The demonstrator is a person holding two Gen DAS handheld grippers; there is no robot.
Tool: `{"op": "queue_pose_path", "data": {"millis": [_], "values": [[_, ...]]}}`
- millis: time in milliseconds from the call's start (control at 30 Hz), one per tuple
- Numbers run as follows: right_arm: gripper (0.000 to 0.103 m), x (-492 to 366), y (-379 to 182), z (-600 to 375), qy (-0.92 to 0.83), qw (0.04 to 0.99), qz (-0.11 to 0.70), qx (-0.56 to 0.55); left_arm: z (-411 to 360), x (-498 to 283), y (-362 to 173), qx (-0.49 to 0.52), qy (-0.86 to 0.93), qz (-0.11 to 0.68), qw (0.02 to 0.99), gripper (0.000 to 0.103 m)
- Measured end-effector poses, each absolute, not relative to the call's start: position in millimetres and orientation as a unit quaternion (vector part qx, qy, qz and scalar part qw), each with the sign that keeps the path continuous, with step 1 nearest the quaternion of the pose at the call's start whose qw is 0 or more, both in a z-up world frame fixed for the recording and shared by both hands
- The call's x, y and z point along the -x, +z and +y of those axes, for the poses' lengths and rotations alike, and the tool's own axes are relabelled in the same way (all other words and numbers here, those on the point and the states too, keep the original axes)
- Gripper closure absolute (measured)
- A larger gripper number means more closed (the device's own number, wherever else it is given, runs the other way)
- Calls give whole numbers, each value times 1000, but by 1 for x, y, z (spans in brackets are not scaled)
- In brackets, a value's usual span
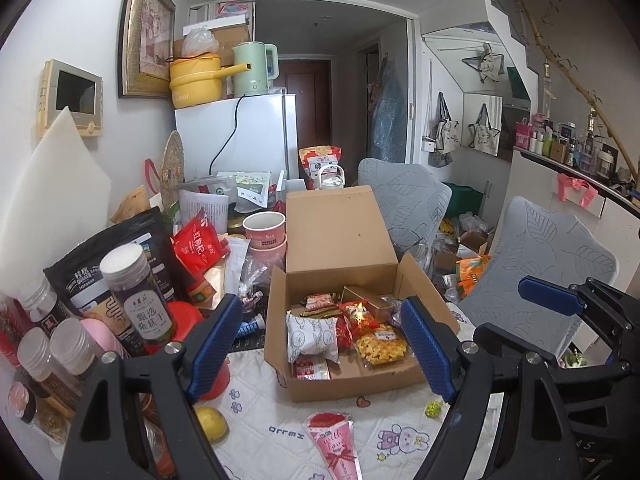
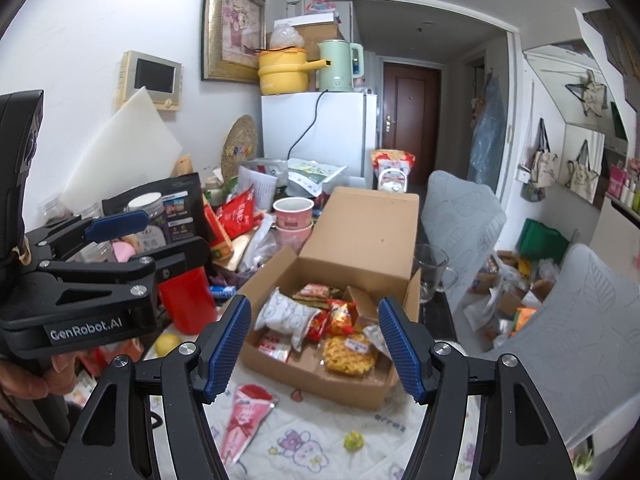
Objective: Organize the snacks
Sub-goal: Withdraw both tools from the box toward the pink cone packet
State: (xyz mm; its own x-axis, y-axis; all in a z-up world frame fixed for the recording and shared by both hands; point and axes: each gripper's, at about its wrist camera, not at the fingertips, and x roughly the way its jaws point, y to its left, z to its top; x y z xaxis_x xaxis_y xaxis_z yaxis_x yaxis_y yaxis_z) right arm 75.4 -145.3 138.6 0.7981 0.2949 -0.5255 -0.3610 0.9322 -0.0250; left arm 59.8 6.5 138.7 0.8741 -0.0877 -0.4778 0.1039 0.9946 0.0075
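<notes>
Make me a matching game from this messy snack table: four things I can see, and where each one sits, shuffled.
Things:
1. green kettle
2. pink cone-shaped packet
3. yellow noodle snack bag
4. stacked pink cups

Places:
A. inside the open cardboard box
B. on top of the white fridge
C. on the tablecloth in front of the box
D. left of the box, beside its raised lid

Pairs: 1-B, 2-C, 3-A, 4-D

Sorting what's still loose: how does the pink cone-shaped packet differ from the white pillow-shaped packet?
The pink cone packet lies on the tablecloth outside the cardboard box; the white packet lies inside. The cone packet tapers and lies flat; the white packet is puffy and rectangular. Neither is held.
</notes>
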Motion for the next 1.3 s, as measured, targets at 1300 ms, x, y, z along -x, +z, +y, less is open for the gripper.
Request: {"op": "queue_pose_path", "data": {"millis": [1300], "values": [[34, -43, -17, -157, 149, 906, 397, 16, 23, -25, -12, 31, -64, 391, 917, 21]]}}
